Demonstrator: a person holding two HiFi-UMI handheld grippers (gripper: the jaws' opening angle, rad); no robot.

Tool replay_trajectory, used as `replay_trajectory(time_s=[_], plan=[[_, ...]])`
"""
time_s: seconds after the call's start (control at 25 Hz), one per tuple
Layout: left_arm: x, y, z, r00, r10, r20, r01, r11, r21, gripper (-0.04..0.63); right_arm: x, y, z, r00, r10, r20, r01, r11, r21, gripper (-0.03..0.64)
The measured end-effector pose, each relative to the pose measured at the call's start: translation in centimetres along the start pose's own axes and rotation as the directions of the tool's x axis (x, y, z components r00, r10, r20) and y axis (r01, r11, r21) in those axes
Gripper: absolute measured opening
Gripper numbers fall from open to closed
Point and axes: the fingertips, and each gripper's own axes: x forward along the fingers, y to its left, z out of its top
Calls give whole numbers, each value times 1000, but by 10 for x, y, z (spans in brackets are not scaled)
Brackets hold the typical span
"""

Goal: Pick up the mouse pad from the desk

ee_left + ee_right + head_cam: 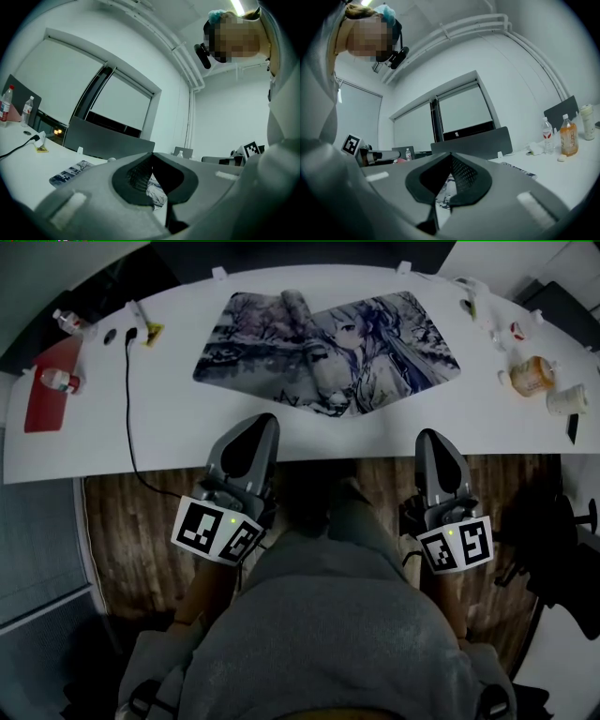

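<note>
Holding left tongs and right tongs closed, empty, mid-frame at the worktop edge. Probably squared up to the mouse pad lying flat at upper centre.

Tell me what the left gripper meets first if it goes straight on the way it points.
Likely the mouse pad: the left gripper, shut, points level across the near edge of the desk at it. It seems slightly above the desk, so it may pass over; height is unclear.

Office, white desk, grey divider screens, roller blinds
</note>
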Motion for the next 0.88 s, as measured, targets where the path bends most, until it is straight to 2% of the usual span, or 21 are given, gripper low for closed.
replay_trajectory(time_s=[0.28, 0.52, 0.88], plan=[[31, 14, 2, 1000, 19, 7, -19, 1000, 13, -2, 23, -32, 3, 1000, -15, 8, 15, 1000, 5, -1], [77, 32, 17, 999, 40, 36, -42, 998, 49, -2, 63, -65, 8, 1000, 19, -3, -19, 1000, 3, -1], [133, 49, 30, 994, 71, 79, -76, 995, 60, -2, 124, -103, 28, 995, 104, -1, -104, 994, -19, -2]])
